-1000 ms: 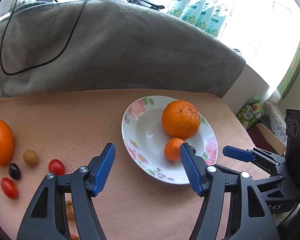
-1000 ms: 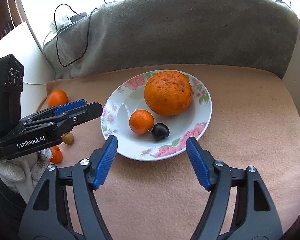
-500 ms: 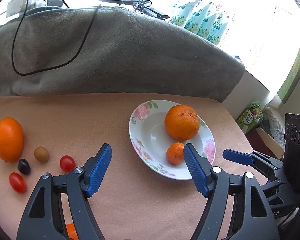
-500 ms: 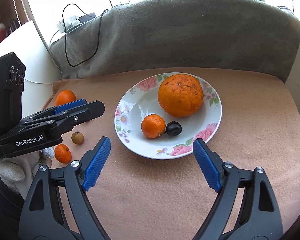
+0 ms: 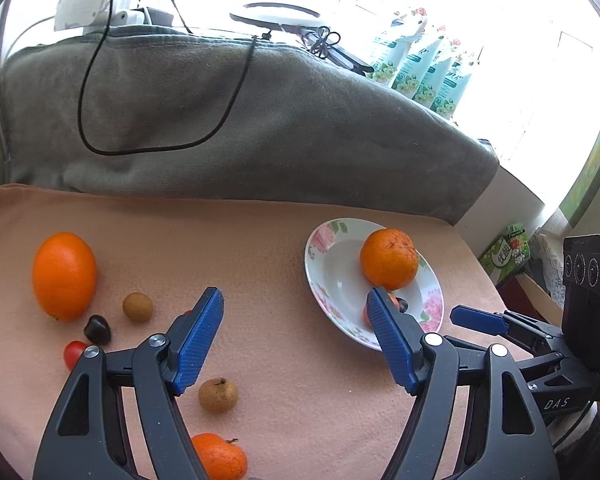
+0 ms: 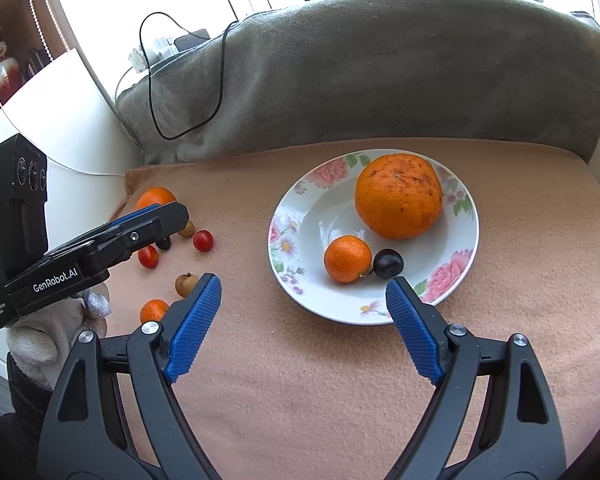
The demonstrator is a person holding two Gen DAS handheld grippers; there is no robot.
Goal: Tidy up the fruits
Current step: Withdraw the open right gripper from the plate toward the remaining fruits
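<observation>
Blue ribbed fingers (image 6: 192,324) of the right gripper (image 6: 304,320) have just been spreading and stand wide with nothing between them; the left gripper (image 5: 296,336) gapes empty too. At twelve o'clock, a floral plate (image 6: 296,216) holds a big mottled orange (image 6: 398,196), a small mandarin (image 6: 347,258) and a dark grape (image 6: 388,263). At ten o'clock, tomatoes (image 6: 203,240) and longans (image 6: 185,285) lie loose on the peach-covered worktop (image 6: 300,380).

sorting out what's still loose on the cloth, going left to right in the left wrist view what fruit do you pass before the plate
big orange → red cherry tomato → dark grape → round brown longan → second longan → flowered plate
</observation>
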